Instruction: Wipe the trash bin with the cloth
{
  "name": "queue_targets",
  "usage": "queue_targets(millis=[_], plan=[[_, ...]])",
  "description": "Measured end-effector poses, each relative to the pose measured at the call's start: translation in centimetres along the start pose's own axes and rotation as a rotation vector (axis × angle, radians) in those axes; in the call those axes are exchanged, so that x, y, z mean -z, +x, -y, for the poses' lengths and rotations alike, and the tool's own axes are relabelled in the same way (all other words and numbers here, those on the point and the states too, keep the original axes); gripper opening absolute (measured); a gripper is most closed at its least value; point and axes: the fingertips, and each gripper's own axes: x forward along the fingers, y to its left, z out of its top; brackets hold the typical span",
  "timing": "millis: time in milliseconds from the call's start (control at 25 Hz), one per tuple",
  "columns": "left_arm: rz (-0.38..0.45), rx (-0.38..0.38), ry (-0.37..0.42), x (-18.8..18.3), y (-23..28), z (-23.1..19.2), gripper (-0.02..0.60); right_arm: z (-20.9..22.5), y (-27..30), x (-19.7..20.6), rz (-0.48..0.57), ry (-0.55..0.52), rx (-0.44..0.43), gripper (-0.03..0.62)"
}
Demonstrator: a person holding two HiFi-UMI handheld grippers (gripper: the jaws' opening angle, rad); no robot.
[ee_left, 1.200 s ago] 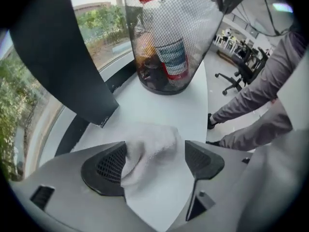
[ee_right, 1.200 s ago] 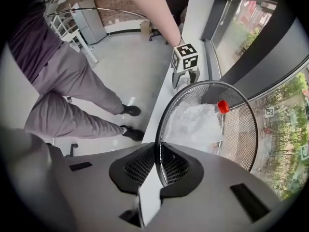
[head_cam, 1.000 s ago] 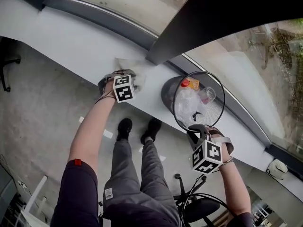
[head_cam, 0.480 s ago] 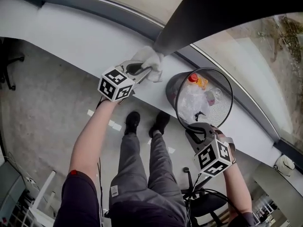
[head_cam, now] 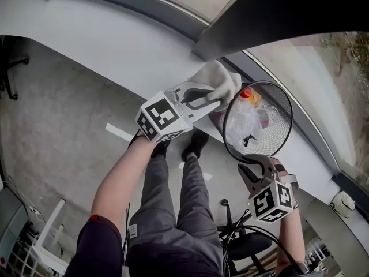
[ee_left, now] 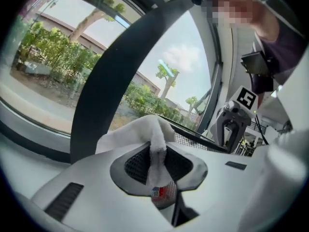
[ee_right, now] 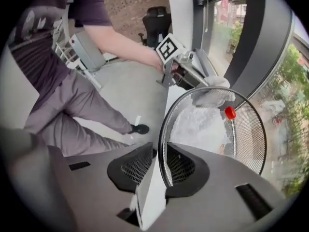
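1. My left gripper (head_cam: 214, 97) is clamped on the white cloth (head_cam: 222, 78), held up at the far rim of the trash bin (head_cam: 271, 140);
2. the mesh bin stands on the white counter (head_cam: 115, 45) by the window;
3. my right gripper (head_cam: 252, 169) has just been opening; the bin's near rim sits loose between its jaws.

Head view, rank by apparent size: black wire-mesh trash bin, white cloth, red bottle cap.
1. black wire-mesh trash bin
2. white cloth, bunched and held nearer the camera, so it looks larger than it is
3. red bottle cap, clearly smallest
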Motion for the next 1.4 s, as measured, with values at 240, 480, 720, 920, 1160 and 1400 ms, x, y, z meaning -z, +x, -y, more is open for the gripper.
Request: queue_targets(millis=[240, 480, 720, 920, 1160, 1400], plan=[[-0.027, 0.050, 0.036, 0.5, -0.2, 2.7, 0.063, 0.5, 1.9, 1.0, -0.066, 0.038, 0.004, 0.066], [-0.048, 0.107, 0.054, 2.1, -1.6, 6.8, 0.058, 0.7, 2.0, -0.8, -0.031, 0.141, 0.038, 0.046], [-0.135, 0.186, 0.178, 4.2, -1.9, 11.3, 0.055, 3.3, 2.5, -4.1, 0.018, 0.324, 0.066, 0.041], [-0.103, 0.126, 0.129, 4.5, -2.7, 10.0, 0.055, 3.8, 1.4, -6.4, 0.098, 0.272, 0.100, 0.048], [-0.061, -0.005, 0.125, 2.7, -5.0, 5.1, 0.055, 2.6, -3.0, -1.3, 0.022, 0.168, 0.074, 0.097], [-0.021, -0.138, 0.111, 0.2, -4.6, 1.0, 0.055, 2.9, 0.0, 2.6, -0.189, -0.124, 0.074, 0.132]])
